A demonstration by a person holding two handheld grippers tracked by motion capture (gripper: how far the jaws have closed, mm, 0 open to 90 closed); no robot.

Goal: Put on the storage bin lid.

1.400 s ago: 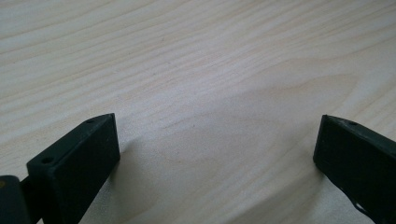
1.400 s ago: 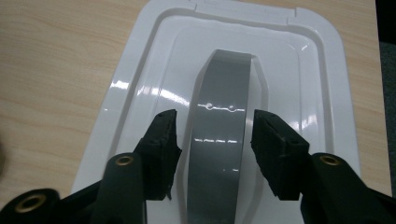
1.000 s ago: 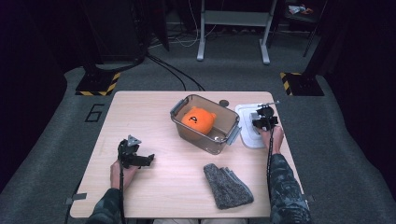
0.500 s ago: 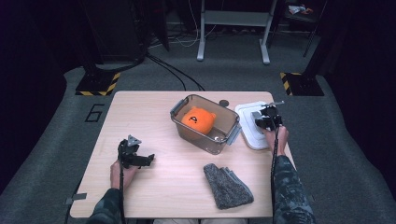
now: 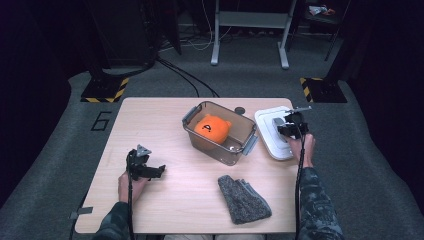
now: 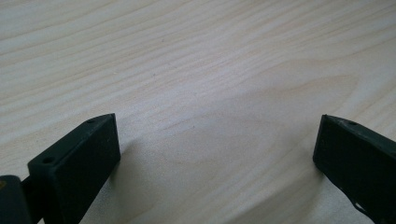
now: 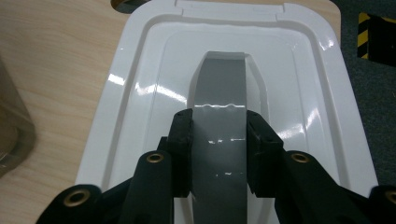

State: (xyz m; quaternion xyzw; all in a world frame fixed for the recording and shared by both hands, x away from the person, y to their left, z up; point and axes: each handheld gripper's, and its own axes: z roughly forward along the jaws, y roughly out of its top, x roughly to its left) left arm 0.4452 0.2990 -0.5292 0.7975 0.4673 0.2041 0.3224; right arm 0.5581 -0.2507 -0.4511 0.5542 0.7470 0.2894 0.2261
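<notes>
One white plastic lid (image 7: 233, 60), rectangular with rounded corners, lies flat at the right edge of the wooden table (image 5: 160, 120), just beside the clear storage bin (image 5: 220, 132) it appears to belong to. We read it as light, stiff and thin-walled; the glossy surface throws highlights and would likely be slippery under bare pads. A raised grey handle strip (image 7: 219, 93) arches along its middle, and we judge that to be the place to take hold: narrow enough for the jaws, centred so the lid should hang level instead of tipping.

Right gripper (image 7: 219, 140): jaws drawn in against both sides of the grey handle strip, pads pressing its edges. In the high view it sits over the lid (image 5: 272, 132) as right gripper (image 5: 289, 125), with the person's hand behind it.

Storage bin: translucent brownish walls, grey latches at the ends, open at the top. Inside rests one orange plush toy (image 5: 212, 127), soft and easily squashed; we judge it low enough for the lid to clear.

One grey knitted cloth item (image 5: 243, 199), limp, lies on the table near the person's edge, well apart from the lid.

Left gripper (image 6: 215, 154): jaws wide apart over bare wood, nothing between them; seen from above as left gripper (image 5: 145, 167), resting on the table's left part.
</notes>
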